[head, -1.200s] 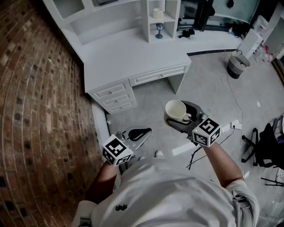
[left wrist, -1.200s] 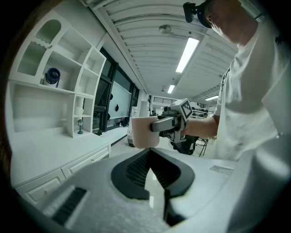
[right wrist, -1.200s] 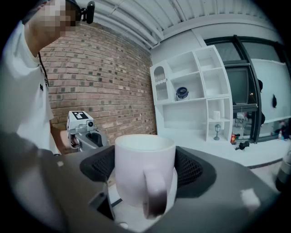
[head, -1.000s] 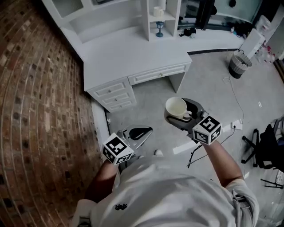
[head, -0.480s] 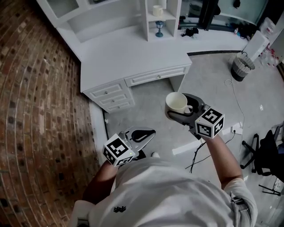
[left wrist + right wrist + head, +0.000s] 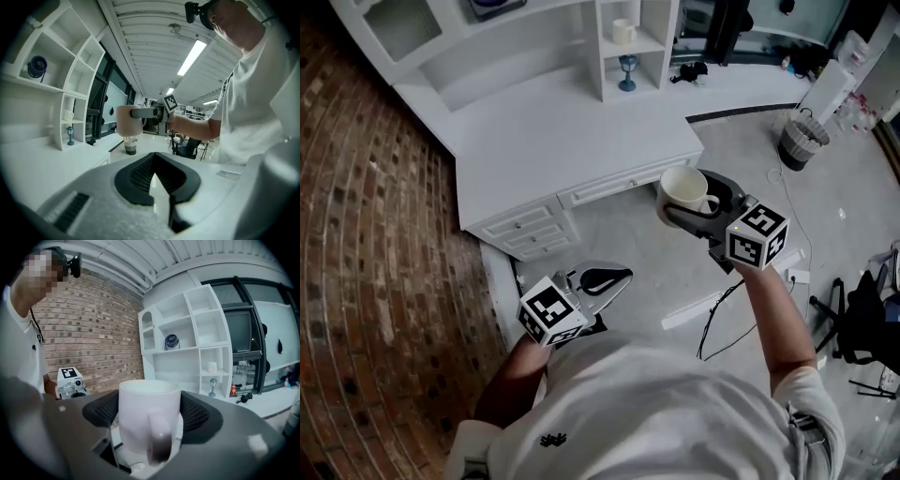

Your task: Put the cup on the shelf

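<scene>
A white cup stands upright between the jaws of my right gripper, which is shut on it, handle toward the marker cube. It hangs over the floor just off the front right corner of the white desk. The right gripper view shows the cup filling the jaws, with the white shelf unit behind it. The shelf unit stands at the back of the desk. My left gripper hangs low near my body, shut and holding nothing; from the left gripper view I see the cup in the air.
A small white cup and a blue stemmed ornament occupy two shelf compartments. A blue round object sits higher up. Desk drawers face me. A brick wall is on the left, a waste basket and cables on the right.
My right gripper has carried the cup up and forward, closer to the desk's front corner. The left gripper has stayed low by my body.
</scene>
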`<state>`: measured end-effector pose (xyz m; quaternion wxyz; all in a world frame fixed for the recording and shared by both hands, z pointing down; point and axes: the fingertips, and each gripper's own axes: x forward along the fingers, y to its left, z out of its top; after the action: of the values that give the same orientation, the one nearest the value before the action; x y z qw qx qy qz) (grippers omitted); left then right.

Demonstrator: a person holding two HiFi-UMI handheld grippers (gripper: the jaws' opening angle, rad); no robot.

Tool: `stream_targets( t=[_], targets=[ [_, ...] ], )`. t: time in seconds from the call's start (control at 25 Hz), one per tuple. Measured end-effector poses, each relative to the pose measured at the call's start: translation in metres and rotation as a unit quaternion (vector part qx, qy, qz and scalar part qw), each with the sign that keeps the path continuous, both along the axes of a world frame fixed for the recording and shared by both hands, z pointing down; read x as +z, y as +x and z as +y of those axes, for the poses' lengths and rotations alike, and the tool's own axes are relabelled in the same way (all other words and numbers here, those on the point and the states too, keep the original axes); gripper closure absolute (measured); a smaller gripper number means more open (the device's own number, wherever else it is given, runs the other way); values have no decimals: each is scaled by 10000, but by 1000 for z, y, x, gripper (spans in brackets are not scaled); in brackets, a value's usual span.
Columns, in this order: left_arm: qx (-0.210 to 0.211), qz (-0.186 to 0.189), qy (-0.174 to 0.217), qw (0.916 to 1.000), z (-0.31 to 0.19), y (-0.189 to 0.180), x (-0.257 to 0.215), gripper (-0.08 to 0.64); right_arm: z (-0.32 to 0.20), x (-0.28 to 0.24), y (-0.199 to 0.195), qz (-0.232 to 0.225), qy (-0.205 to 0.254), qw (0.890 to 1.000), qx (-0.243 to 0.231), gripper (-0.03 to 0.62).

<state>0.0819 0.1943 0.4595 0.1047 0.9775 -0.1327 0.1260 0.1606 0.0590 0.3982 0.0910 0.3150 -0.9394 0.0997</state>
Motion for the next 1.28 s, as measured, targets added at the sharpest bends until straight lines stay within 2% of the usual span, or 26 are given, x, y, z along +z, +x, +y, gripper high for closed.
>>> stream_targets(
  t=[0.4,0.72,0.96,1.28],
  targets=[
    [557,90,143,9983,-119,-56,-22,555,-129,-52,-39,67,374,9982,467,179],
    [894,123,196,9957,-178,-93,-22,555,-201,-73,-67,-32,529,9960,716,179],
    [912,226,119,9955,-211,-101,-20,555,-249,-92,-73,-60,677,9947,766,179],
    [840,224,172,9961,-266,-93,-25,555,-323,-127,-54,-141,1010,9917,789,181]
  ],
)
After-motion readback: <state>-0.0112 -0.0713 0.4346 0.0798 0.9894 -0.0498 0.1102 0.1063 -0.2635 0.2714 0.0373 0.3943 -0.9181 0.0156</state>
